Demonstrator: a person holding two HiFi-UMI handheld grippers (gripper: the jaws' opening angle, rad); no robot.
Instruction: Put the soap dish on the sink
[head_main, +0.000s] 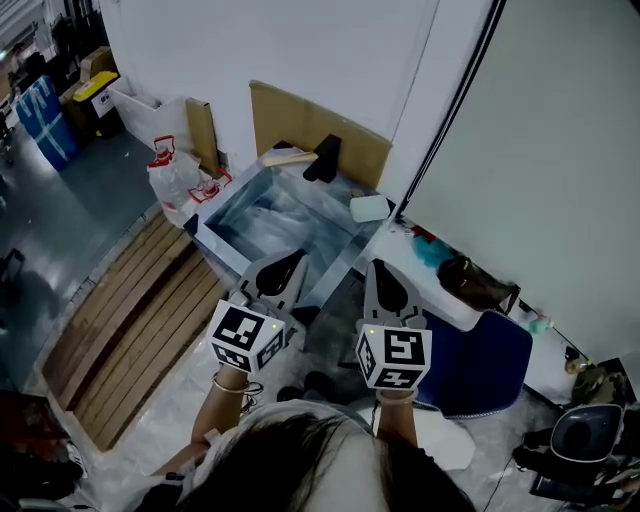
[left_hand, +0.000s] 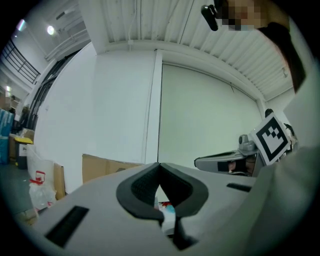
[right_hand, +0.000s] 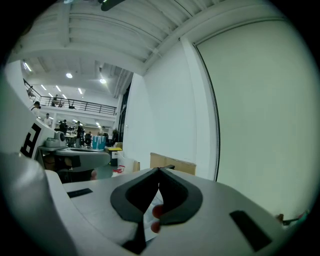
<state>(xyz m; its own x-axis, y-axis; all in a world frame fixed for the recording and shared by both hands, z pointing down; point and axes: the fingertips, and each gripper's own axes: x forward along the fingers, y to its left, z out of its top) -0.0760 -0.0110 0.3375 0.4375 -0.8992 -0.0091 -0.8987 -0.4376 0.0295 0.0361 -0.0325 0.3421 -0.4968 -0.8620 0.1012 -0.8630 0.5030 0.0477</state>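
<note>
The steel sink (head_main: 262, 222) stands ahead of me against the wall, with a black tap (head_main: 322, 158) at its back edge. A white soap dish (head_main: 368, 208) lies on the sink's far right corner. My left gripper (head_main: 293, 258) hovers over the sink's near edge, its jaws shut with nothing in them (left_hand: 159, 165). My right gripper (head_main: 378, 268) is beside it, just right of the sink and short of the dish. Its jaws are also shut and hold nothing (right_hand: 159, 171). Both grippers are apart from the dish.
A white shelf (head_main: 440, 295) with small coloured items runs to the right of the sink, with a blue seat (head_main: 485, 365) below it. Cardboard (head_main: 300, 125) leans behind the sink. A white bag (head_main: 178, 180) and wooden slats (head_main: 130, 320) are on the left.
</note>
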